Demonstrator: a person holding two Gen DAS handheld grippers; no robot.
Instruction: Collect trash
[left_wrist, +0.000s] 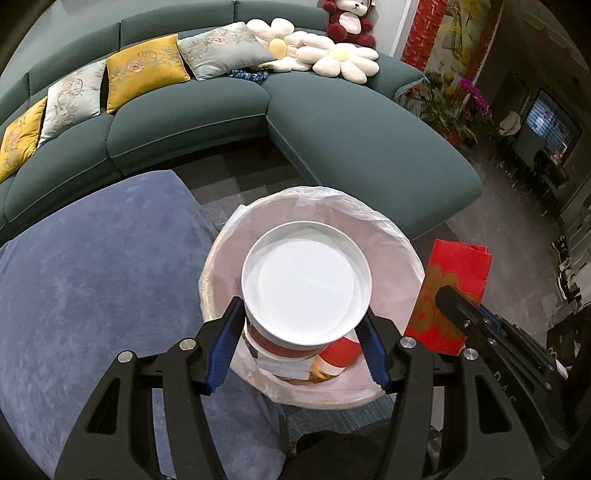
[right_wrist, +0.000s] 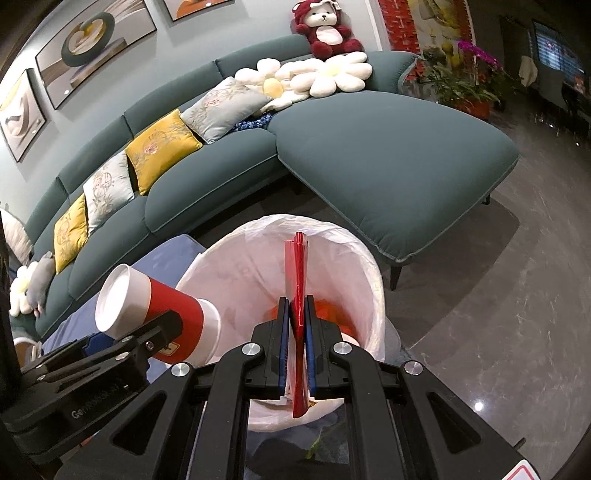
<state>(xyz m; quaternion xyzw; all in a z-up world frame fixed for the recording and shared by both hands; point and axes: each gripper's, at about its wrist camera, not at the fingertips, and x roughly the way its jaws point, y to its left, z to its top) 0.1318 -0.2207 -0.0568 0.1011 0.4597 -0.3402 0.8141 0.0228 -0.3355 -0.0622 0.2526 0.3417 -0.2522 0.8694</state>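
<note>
Both loads hang over the lined bin (right_wrist: 280, 266) at centre frame, the left gripper (left_wrist: 299, 325) clamped round a red-and-white paper cup (left_wrist: 306, 280) and the right gripper (right_wrist: 297, 328) pinched on a flat red packet (right_wrist: 297, 269), so next, I'd judge, each needs releasing above the opening.
</note>
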